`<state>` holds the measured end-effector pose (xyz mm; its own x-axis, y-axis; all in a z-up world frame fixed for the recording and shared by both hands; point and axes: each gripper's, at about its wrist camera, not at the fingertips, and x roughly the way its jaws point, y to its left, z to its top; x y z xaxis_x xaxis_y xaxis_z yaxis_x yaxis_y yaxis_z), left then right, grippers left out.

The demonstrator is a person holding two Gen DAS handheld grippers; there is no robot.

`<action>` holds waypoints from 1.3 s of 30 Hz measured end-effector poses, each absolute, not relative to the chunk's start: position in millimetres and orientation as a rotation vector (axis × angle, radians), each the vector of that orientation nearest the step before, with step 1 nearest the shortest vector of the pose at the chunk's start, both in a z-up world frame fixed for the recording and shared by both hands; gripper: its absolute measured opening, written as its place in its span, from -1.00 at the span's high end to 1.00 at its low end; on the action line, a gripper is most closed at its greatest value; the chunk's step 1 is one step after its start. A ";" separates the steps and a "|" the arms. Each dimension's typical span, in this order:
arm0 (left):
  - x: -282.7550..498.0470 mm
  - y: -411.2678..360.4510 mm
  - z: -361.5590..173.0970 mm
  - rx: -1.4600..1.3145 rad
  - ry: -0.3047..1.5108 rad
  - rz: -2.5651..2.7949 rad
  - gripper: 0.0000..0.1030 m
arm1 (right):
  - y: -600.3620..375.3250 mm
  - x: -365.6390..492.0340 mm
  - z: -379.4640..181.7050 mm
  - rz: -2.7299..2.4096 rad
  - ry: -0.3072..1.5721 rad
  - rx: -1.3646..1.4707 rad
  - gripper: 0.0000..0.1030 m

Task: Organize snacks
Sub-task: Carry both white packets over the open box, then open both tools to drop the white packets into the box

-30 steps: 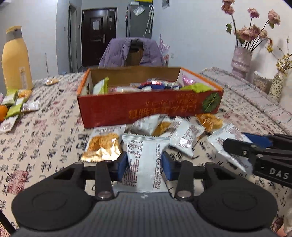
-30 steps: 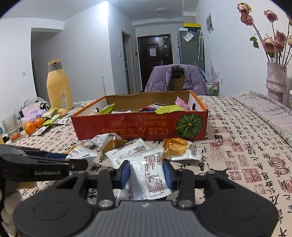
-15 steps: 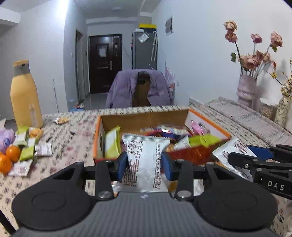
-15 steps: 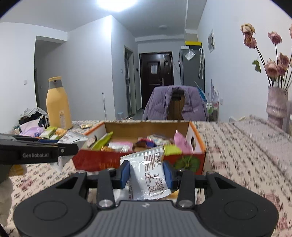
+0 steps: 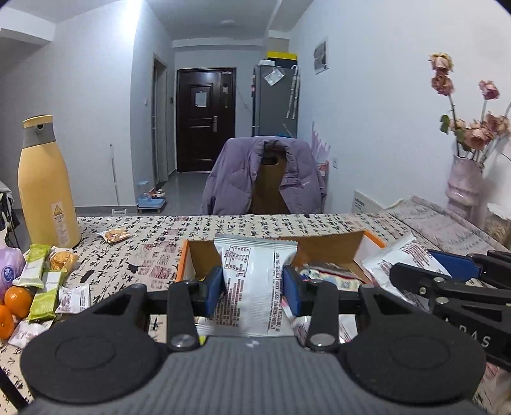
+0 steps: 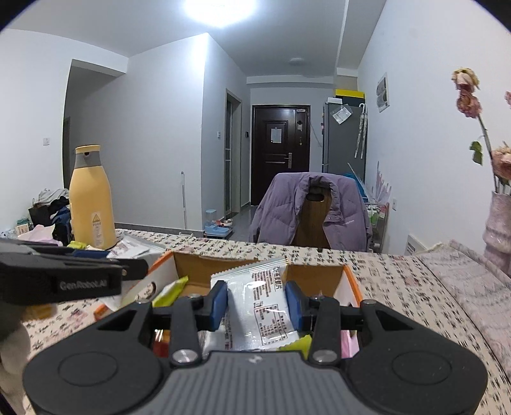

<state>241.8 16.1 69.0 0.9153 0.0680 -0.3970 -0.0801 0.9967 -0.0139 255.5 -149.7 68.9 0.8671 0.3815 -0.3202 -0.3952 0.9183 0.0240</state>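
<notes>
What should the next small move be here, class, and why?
Probably open both tongs. The left tongs and right tongs each grip a white packet over the open cardboard box, so releasing should drop both packets in.

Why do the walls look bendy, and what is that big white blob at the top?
Both wrist views use fisheye lenses, so walls and the table bow near the edges. In the right wrist view, the blob is a ceiling light blown out by glare; the tablecloth is smeared with motion blur. In the left wrist view, the packet stays readable.
</notes>
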 end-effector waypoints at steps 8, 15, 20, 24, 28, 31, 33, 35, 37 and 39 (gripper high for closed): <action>280.3 24.3 56.9 -0.078 0.412 0.140 0.20 | -135.4 305.5 56.9 0.385 0.374 0.005 0.25; 293.1 28.4 30.9 -0.065 0.436 0.140 0.20 | -145.2 320.7 24.1 0.376 0.404 0.029 0.25; 291.8 28.9 23.3 -0.056 0.440 0.119 0.17 | -148.7 321.8 18.1 0.382 0.419 0.032 0.23; 286.8 35.5 23.5 -0.089 0.417 0.119 -0.43 | -152.3 318.7 16.6 0.370 0.427 0.049 -0.17; 277.5 37.6 30.4 -0.111 0.349 0.142 -1.00 | -158.3 315.4 18.6 0.357 0.409 0.076 -0.91; 274.8 36.7 34.1 -0.115 0.326 0.132 -1.00 | -159.3 313.4 19.9 0.345 0.395 0.075 -1.00; 273.8 34.8 35.2 -0.107 0.318 0.132 -1.00 | -159.5 313.1 20.6 0.338 0.391 0.069 -1.00; 273.6 33.2 35.9 -0.101 0.313 0.131 -1.00 | -160.3 312.7 21.7 0.334 0.386 0.067 -1.00; 273.0 32.8 36.7 -0.102 0.309 0.126 -1.00 | -160.9 312.8 23.9 0.331 0.383 0.066 -1.00; 271.8 31.7 38.2 -0.106 0.303 0.124 -1.00 | -162.2 312.8 25.8 0.329 0.381 0.067 -1.00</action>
<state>271.8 31.7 38.2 0.9469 0.1054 -0.3037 -0.1373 0.9868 -0.0855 312.8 -162.2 25.8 0.8762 0.3273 -0.3537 -0.3023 0.9449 0.1254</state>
